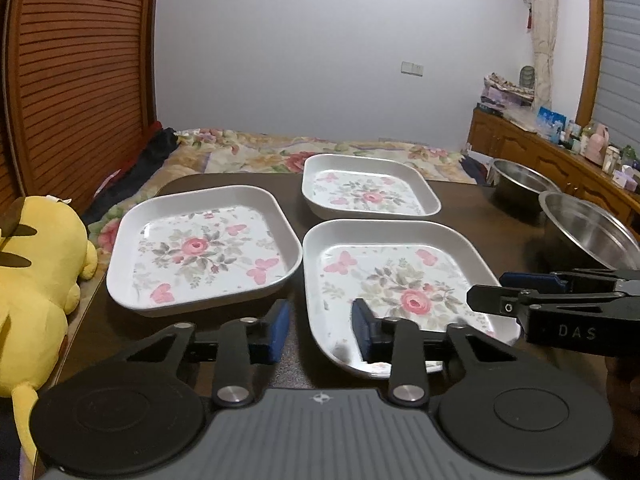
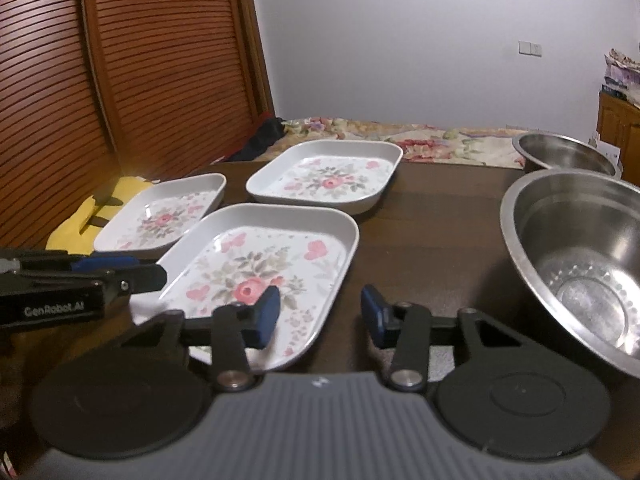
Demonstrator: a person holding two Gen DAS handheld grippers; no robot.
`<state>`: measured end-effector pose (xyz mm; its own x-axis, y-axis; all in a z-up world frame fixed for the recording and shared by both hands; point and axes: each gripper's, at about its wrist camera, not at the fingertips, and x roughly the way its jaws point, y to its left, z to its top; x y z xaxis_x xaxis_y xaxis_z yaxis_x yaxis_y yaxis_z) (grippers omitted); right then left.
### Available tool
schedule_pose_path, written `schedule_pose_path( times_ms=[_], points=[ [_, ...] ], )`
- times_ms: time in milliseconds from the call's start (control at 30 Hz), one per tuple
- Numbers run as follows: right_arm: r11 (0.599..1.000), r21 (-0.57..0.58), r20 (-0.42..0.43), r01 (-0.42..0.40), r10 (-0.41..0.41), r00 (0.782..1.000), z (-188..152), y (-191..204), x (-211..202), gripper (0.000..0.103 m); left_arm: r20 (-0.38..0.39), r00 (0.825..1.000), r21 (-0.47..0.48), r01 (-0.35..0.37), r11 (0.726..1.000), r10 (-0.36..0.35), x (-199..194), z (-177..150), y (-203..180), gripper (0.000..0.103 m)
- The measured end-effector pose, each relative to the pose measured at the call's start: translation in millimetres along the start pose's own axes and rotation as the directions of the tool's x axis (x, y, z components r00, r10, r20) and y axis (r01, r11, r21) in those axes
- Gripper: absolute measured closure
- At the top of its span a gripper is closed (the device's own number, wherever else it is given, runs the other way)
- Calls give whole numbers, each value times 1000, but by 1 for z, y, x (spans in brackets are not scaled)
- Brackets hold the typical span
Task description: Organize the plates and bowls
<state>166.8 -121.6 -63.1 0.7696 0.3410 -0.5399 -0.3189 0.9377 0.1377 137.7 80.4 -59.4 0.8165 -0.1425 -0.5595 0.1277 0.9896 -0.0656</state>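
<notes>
Three floral plates sit on the dark table: the near plate (image 1: pixel 404 284) front and centre, the left plate (image 1: pixel 204 248) at about 10 o'clock from it, and the far plate (image 1: pixel 370 188) at 12 o'clock behind it. They're close together but not touching. All three lie flat and are rounded rectangles; the near plate's long axis runs roughly away from the cameras.

Off at 2 o'clock are two steel bowls, the big bowl (image 2: pixel 580 256) close and the small bowl (image 2: pixel 564 152) behind it. Only the right wrist view looks down into the big bowl; the left one just catches its rim. The left view alone shows the yellow plush toy (image 1: pixel 36 292) in full at 9 o'clock, off the table edge.

Left claw (image 1: pixel 322 328) is released, blue pads apart, level, straddling the near plate's left rim. Right claw (image 2: pixel 318 312) is released too, its left pad over the plate's right edge and its right pad over bare table.
</notes>
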Motion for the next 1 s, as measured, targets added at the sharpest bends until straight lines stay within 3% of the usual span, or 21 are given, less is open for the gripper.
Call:
schedule_pose_path(
  times_ms=[267,500,567,1000],
  points=[
    [1000,9,-15,-2,2,1000,-2,-1,5,71,-11,1000,-25,12,1000,-12,8,-1,5,71],
    [1000,9,-17,-6,6,1000,-2,-3,6,78,-29,999,-24,23,999,-24,16,-2,4,87],
    [1000,10,-20,-4,4,1000,-2,-4,6,88,-30,999,-25,23,999,-24,18,-3,4,89],
    [996,48,-38,-69,71,997,-3,-13,-19,89,-24,998,-20,56,998,-56,-9,-10,-5,92]
  ],
)
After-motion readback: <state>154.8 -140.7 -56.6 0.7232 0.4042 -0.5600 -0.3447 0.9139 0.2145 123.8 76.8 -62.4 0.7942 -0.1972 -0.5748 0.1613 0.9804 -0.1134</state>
